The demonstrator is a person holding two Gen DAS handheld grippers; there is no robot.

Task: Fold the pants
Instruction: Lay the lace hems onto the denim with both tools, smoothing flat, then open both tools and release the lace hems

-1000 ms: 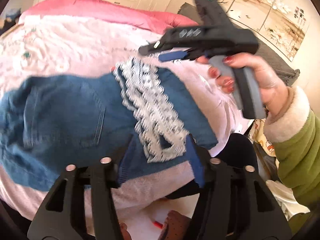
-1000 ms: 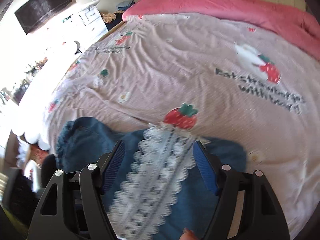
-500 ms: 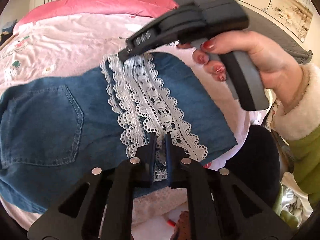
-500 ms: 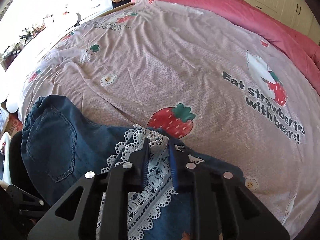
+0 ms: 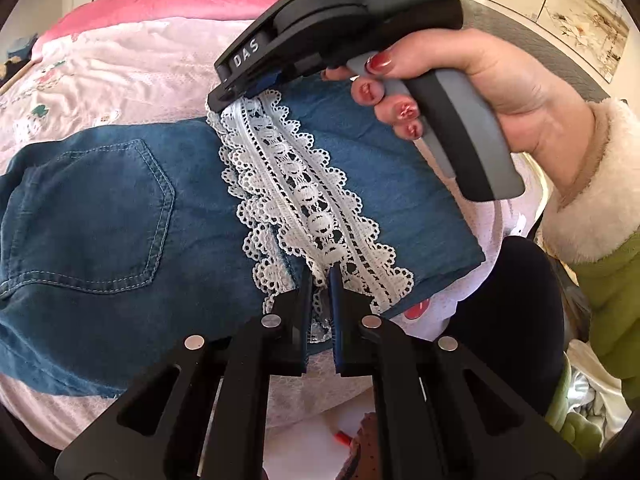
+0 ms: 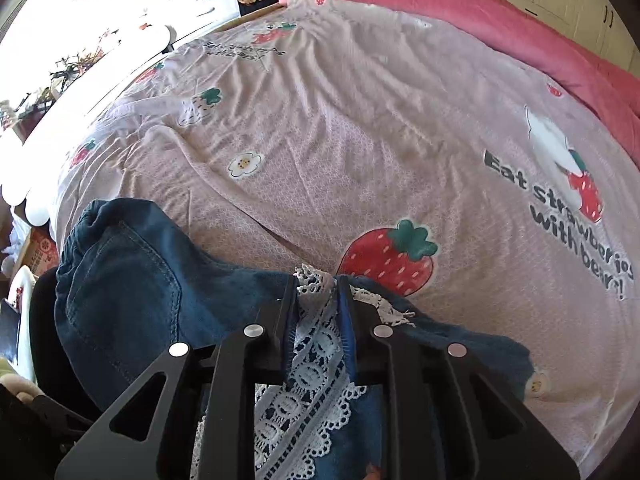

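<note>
Left gripper (image 5: pixel 321 280) clamped on near end of lace hem (image 5: pixel 308 196) | pants (image 5: pixel 100 208) flat on bed (image 6: pixel 360 120), apparently part-folded | right gripper (image 6: pixel 316 286) clamped on far end of lace | next fold not yet made

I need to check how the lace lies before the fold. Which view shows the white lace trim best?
The left wrist view: the lace trim runs across the denim pants unobstructed, from the right gripper to the left gripper. The right wrist view shows only a stretch of the lace, partly hidden behind its own fingers.
</note>
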